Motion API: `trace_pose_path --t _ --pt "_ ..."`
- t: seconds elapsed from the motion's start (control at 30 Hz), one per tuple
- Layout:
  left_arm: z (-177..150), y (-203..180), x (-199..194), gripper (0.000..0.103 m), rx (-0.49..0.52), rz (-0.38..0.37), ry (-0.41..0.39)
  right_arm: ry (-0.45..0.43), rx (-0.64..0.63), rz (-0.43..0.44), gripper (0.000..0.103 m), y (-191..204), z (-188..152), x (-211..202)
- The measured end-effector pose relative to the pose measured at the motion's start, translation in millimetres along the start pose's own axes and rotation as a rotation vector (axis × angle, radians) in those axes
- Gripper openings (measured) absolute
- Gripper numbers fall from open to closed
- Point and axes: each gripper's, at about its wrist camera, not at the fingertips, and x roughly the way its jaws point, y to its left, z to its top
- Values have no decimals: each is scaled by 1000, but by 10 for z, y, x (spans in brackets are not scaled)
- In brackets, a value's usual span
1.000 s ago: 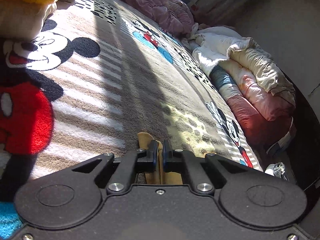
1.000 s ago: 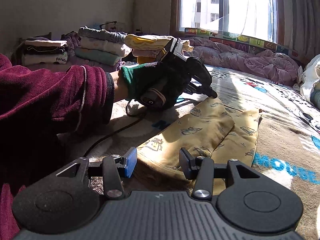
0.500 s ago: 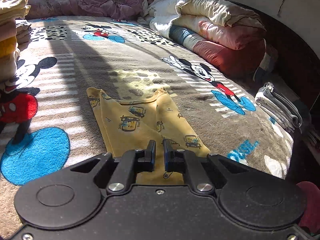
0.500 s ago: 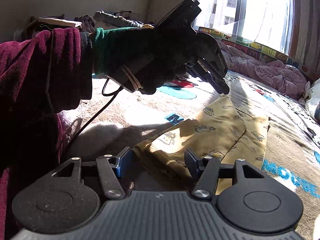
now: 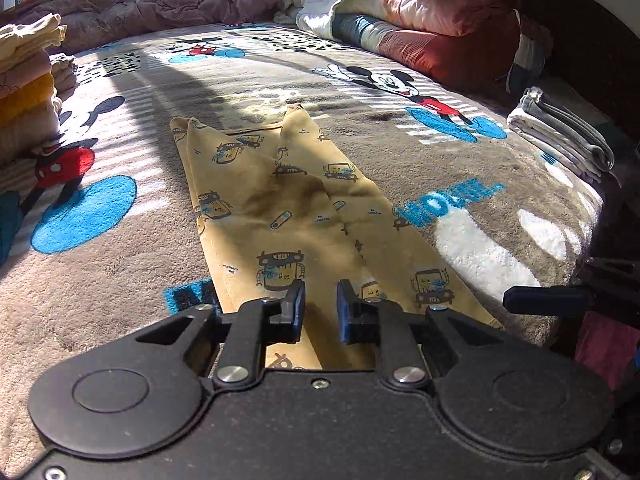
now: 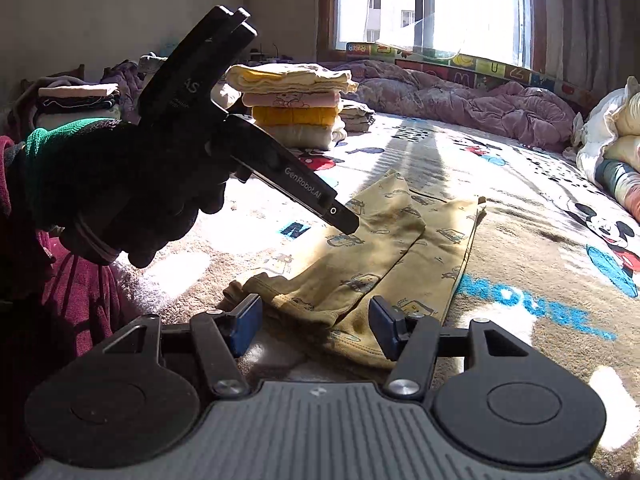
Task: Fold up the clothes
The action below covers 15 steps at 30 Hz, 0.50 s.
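Now pants [image 5: 280, 200] lie flat, ready to fold | my left gripper [image 5: 320, 312] narrow, empty, above them | my right gripper [image 6: 314, 324] wide at near edge, to grab.

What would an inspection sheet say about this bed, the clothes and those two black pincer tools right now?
Surface: Mickey Mouse blanket, sunlit in patches.
Job's things: yellow printed trousers lying flat, legs side by side.
Clutter: stack of folded clothes at the far left; smaller folded pile at the right edge.
Grippers: left gripper slightly open above the trousers, holding nothing; right gripper wide open at the waistband end, holding nothing.
Cables: nothing seen.
Surroundings: purple quilt under a bright window; rolled bedding along the wall.
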Motion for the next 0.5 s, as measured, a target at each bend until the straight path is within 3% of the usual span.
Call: trace_pose_path --t 0.1,0.2,0.23,0.37,0.5 --pt "-80 -57 -123 18 -16 -4 -2 4 204 -1 58 -356 -65 -5" --pt "-189 -47 -317 19 -83 62 -59 33 438 16 55 -719 -295 112" --pt "-237 -27 -347 21 -118 80 -62 36 498 22 50 -798 -361 141" --pt "-504 206 -374 51 -392 28 -24 9 690 95 53 -978 -520 172" --pt "-674 355 -427 51 -573 -46 -32 -8 801 134 52 -1076 -602 191"
